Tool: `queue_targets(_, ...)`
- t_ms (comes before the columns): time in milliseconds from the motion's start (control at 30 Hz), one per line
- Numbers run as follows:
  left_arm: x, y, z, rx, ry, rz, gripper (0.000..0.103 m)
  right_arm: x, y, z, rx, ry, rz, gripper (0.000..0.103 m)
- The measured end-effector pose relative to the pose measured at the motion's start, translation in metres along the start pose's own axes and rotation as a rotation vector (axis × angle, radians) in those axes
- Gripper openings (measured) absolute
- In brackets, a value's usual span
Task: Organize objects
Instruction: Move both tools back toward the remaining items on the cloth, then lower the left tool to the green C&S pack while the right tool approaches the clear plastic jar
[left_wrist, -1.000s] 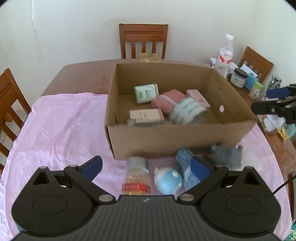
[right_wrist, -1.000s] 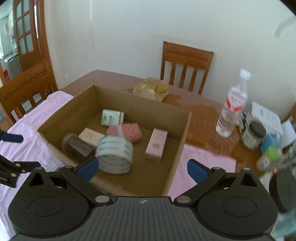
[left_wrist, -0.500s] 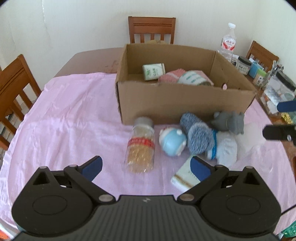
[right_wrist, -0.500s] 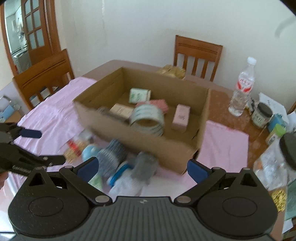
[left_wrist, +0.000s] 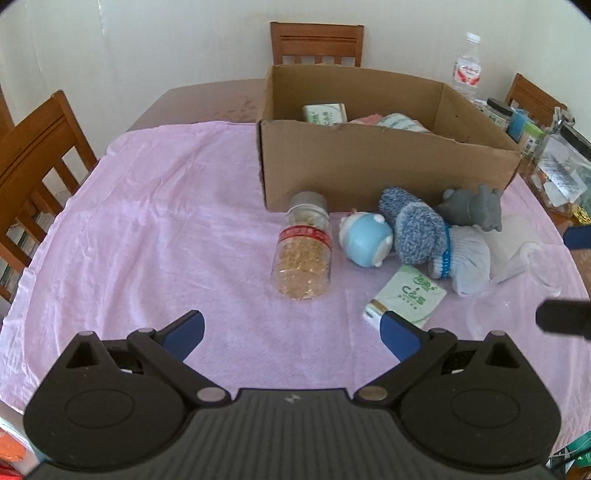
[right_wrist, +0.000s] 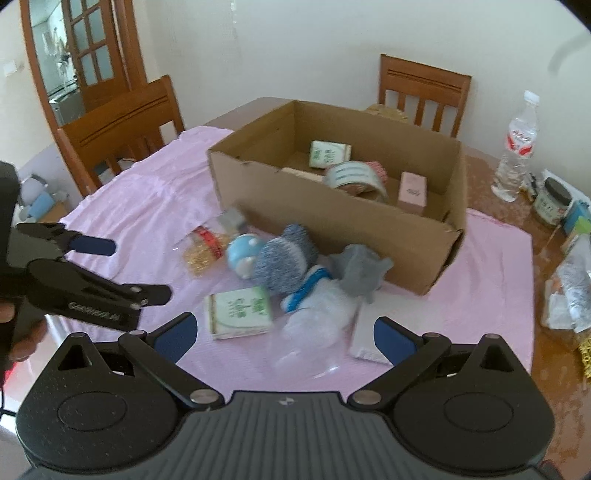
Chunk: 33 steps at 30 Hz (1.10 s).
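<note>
Both tools have drawn back, spread and empty; the tissue pack (left_wrist: 405, 297) lies just ahead of the left tool (left_wrist: 291, 330).

One cardboard box (left_wrist: 369, 162) stands on the table. In front of the box I count six things: one plastic bottle (left_wrist: 303, 251) lying down, one round blue toy (left_wrist: 365, 240), one blue knitted sock roll (left_wrist: 413, 229), one white sock roll (left_wrist: 465, 254), one grey soft toy (left_wrist: 472, 208) and one green tissue pack (left_wrist: 406, 297). Inside the box I can count four things: one green pack (right_wrist: 328, 154), one tape roll (right_wrist: 354, 179), one pink box (right_wrist: 413, 192), one pink cloth (right_wrist: 376, 170). Three wooden chairs (right_wrist: 424, 90) are around the table.
</note>
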<state>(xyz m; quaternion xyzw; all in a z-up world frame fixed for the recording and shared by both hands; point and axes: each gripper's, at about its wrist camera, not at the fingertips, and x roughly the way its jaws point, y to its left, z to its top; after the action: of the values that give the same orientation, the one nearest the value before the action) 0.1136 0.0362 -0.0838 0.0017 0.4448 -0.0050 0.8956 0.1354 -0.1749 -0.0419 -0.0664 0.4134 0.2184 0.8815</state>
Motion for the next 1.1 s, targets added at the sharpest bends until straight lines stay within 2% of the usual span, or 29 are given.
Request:
queue_targets(133,0.000,0.006,0.000,-0.026,0.000,-0.027,0.101,0.001,0.013,-0.001,-0.029,-0.005,0.015,0.103)
queue_targets(267,0.002,0.007,0.001,-0.022,0.007,-0.019,0.101,0.006,0.020,-0.003,-0.030,0.011,0.053,0.103)
queue_targets(433,0.002,0.005,0.002,-0.012,0.002,-0.025,0.101,0.013,0.024,-0.009,-0.025,0.033,0.042,0.103)
queue_targets(700,0.004,-0.001,0.004,0.006,0.004,-0.039,0.101,0.010,0.009,-0.014,-0.007,0.036,-0.046,0.103)
queue_targets(900,0.007,-0.009,0.004,0.045,0.004,-0.049,0.101,0.012,-0.020,-0.028,0.074,0.077,-0.123,0.103)
queue_targets(1100,0.017,-0.025,0.002,0.109,0.015,-0.071,0.101,0.031,-0.043,-0.049,0.168,0.114,-0.150,0.103)
